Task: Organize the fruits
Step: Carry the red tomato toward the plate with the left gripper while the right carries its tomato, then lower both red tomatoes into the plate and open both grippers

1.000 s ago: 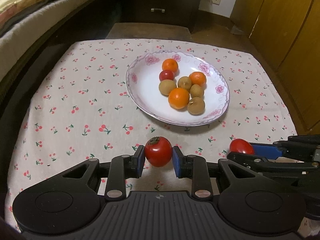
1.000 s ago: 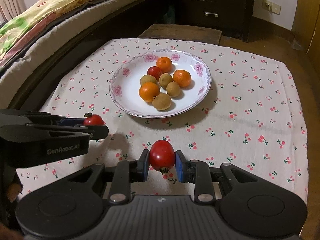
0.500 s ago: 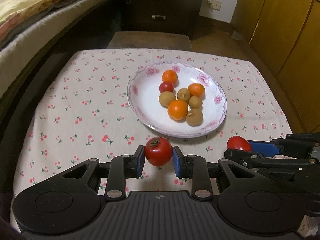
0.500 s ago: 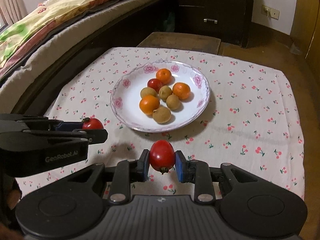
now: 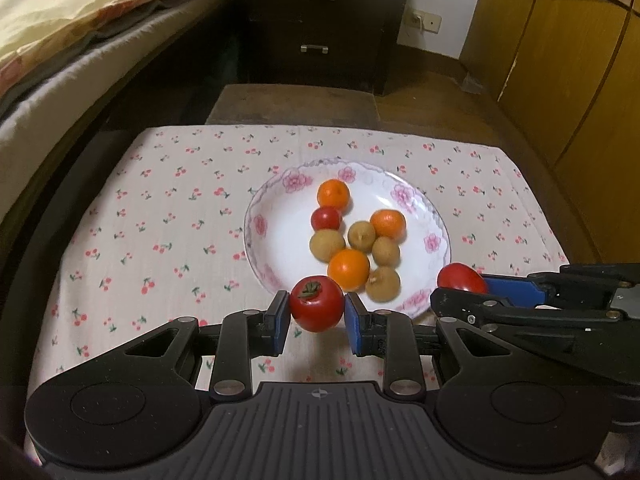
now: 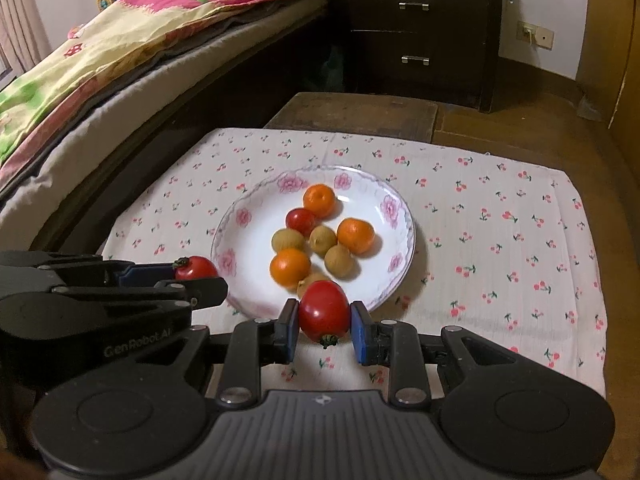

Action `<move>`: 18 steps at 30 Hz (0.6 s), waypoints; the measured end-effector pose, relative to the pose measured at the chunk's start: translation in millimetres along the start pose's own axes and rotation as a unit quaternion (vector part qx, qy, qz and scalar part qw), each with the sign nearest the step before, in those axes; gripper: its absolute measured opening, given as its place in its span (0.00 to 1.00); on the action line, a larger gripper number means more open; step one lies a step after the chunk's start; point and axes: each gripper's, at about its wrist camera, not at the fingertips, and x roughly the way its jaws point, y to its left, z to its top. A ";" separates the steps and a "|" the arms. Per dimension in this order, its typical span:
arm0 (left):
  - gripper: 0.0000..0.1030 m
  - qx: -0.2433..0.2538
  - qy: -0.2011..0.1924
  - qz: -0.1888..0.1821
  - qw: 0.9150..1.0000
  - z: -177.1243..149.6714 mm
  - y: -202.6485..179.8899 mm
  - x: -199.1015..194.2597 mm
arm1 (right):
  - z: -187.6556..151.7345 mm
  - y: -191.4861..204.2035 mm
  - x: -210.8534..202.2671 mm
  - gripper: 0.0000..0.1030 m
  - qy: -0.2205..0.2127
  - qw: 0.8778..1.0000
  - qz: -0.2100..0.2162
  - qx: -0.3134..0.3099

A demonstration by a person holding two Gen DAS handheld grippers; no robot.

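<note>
Two tomatoes held clear of the table at lower centre of each view, left gripper [image 5: 316,314] fingers clamped on one tomato [image 5: 316,308], right gripper [image 6: 325,322] likewise on another tomato [image 6: 323,311], near plate [image 6: 244,216]; judged light, smooth-skinned, easily bruised, best gripped across the middle.

One legible mark — "GenRobot.AI" — on the left tongs [image 6: 196,280].

Dark dresser [image 6: 416,36], quilted bed [image 6: 120,60], wooden wardrobe doors [image 5: 560,60].
</note>
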 end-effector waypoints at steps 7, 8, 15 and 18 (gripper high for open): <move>0.35 0.004 -0.001 0.000 1.000 11.3 -2.0 8.5 | 15.6 -5.3 5.1 0.28 -0.008 1.000 -0.001 0.006; 0.35 0.004 -0.002 -0.001 1.000 13.0 -2.1 9.4 | 17.4 -6.2 6.2 0.28 -0.009 1.000 -0.001 0.007; 0.34 0.006 0.000 -0.001 1.000 20.1 -4.7 18.3 | 24.6 -11.1 18.4 0.28 -0.004 1.000 -0.001 0.011; 0.34 0.004 0.004 -0.001 1.000 20.9 -4.7 23.3 | 25.8 -12.9 25.1 0.28 0.001 1.000 -0.001 0.015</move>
